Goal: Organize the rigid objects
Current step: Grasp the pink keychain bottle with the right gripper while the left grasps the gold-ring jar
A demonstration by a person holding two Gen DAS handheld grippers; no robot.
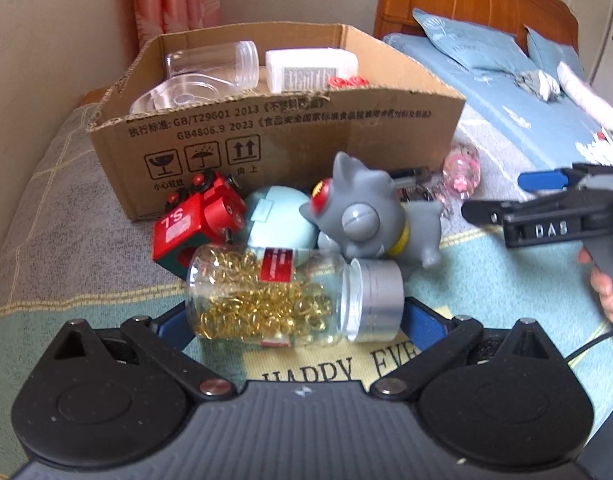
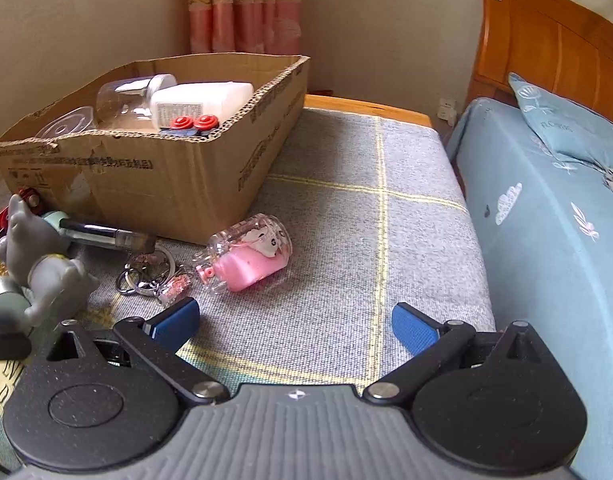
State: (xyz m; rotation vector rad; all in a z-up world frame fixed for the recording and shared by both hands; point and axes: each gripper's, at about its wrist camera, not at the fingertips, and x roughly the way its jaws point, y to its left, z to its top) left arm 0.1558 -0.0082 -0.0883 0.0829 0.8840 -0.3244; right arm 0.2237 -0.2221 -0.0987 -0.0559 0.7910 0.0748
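Note:
My left gripper [image 1: 294, 320] has its blue pads at both ends of a clear jar of gold rings [image 1: 266, 296] with a silver lid, lying on its side; the jaws are shut on it. Behind it lie a grey cat figure [image 1: 370, 216], a pale blue ball [image 1: 274, 220] and a red block toy [image 1: 198, 224]. A cardboard box [image 1: 290, 136] behind them holds clear containers [image 1: 210, 68] and a white bottle [image 1: 310, 68]. My right gripper [image 2: 294, 324] is open and empty above the cloth, near a pink-filled clear bottle [image 2: 246, 256].
A key ring bunch [image 2: 150, 276] and a dark pen-like tube [image 2: 106, 236] lie by the box [image 2: 186, 176]. The grey checked cloth [image 2: 346, 216] covers the table. A bed with blue bedding [image 2: 546, 208] stands to the right. The right gripper shows in the left wrist view [image 1: 502, 196].

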